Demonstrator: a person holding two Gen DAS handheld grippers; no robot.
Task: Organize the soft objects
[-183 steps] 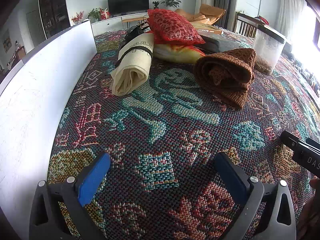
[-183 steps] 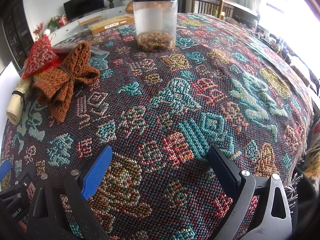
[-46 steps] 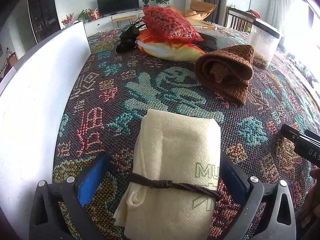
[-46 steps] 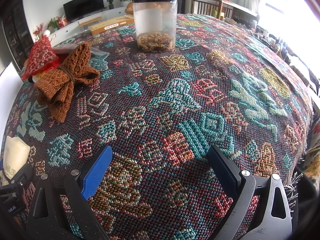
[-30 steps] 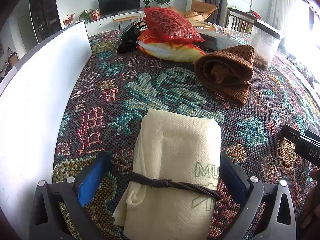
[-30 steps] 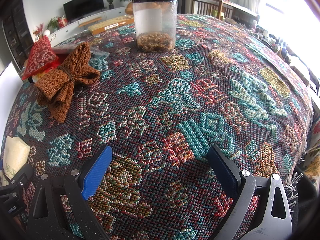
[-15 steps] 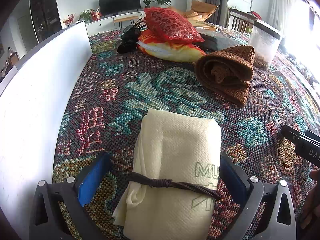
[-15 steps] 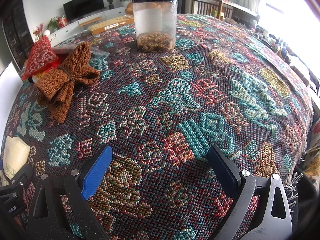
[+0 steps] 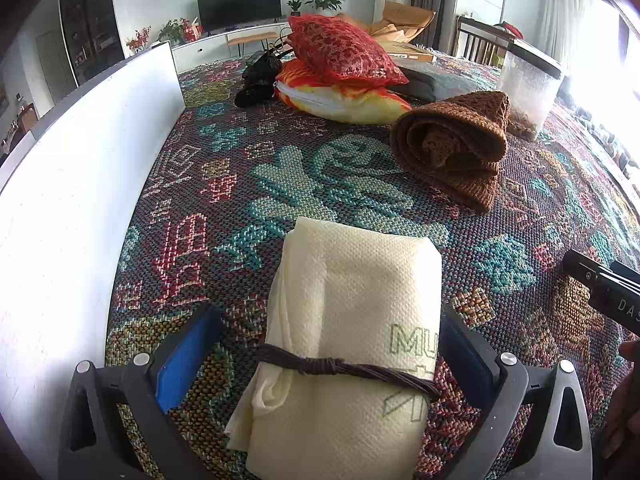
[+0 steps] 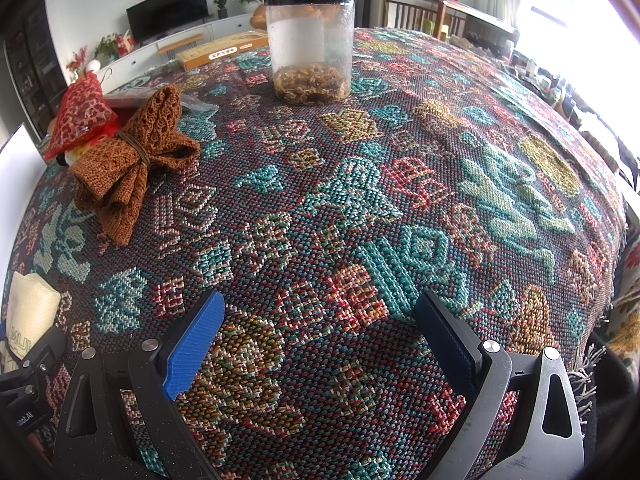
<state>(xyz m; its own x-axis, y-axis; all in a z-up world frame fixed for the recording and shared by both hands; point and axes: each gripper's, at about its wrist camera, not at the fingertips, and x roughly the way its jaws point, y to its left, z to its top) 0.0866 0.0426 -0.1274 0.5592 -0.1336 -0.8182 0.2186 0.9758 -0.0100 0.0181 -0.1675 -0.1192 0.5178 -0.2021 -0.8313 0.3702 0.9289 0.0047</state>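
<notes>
Clear jar (image 10: 310, 44) w/ black lid stands far on the bench (image 10: 400, 200), brownish shreds in its bottom. Cream cloth roll (image 9: 348, 344) lies near, btwn left gripper (image 9: 324, 354) fingers, spread apart. Right gripper (image 10: 320, 332) fingers apart, nothing btwn. Brown knit bundle (image 10: 128, 164) far left.

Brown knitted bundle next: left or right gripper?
Right, probably. The right gripper is open and empty; the left gripper straddles the cream cord-tied cloth roll. The brown knitted bundle lies between both.
</notes>
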